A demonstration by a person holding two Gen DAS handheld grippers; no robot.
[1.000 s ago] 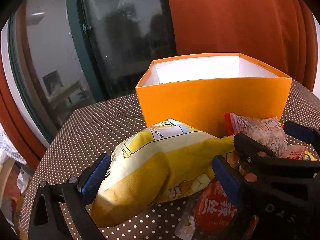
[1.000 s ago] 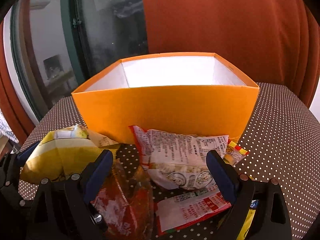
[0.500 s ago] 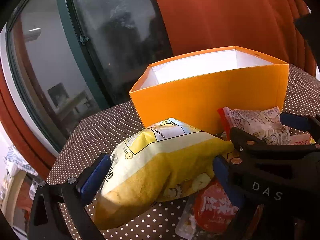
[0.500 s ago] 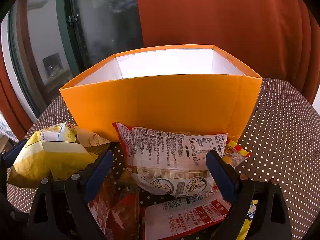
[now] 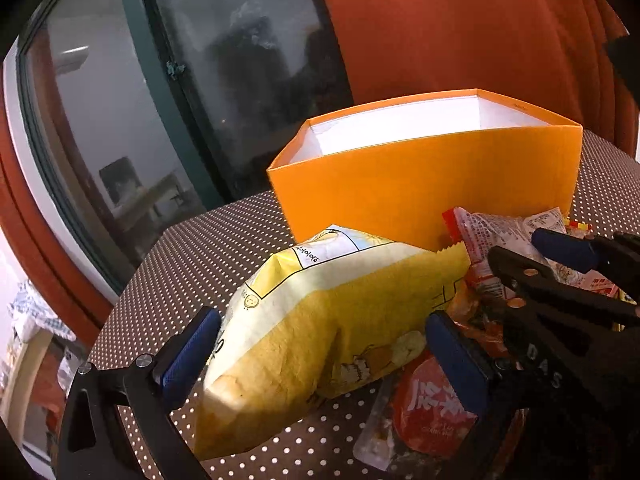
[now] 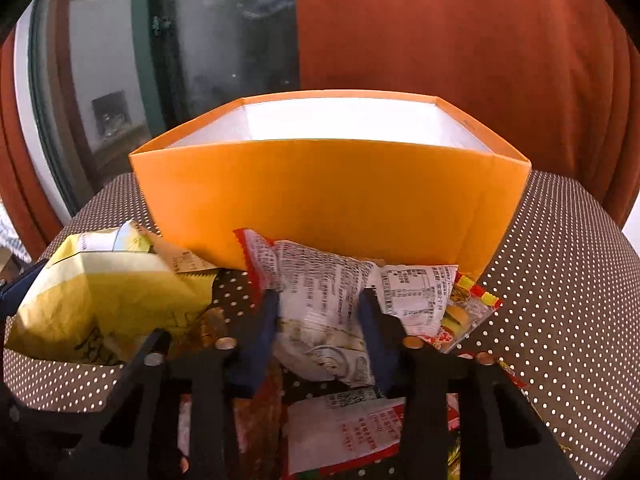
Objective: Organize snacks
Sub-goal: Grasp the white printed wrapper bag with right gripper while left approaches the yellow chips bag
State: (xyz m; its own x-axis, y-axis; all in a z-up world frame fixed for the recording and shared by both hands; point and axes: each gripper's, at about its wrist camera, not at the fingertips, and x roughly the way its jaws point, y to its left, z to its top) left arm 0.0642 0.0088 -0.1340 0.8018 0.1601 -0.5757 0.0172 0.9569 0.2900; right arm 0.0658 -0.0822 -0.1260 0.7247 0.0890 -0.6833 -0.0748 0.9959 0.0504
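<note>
Right gripper [image 6: 318, 322] now clamped on white snack packet [image 6: 320, 300], left gripper [image 5: 320, 344] still spread around yellow bag [image 5: 320, 328]

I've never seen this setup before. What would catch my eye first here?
Probably the big orange box, open-topped with a white inside, standing on the dotted tablecloth at the back. In front lies a heap of snack packets: the right gripper has its jaws pinched on a white printed packet, while a puffy yellow bag sits between the left gripper's open jaws.
</note>
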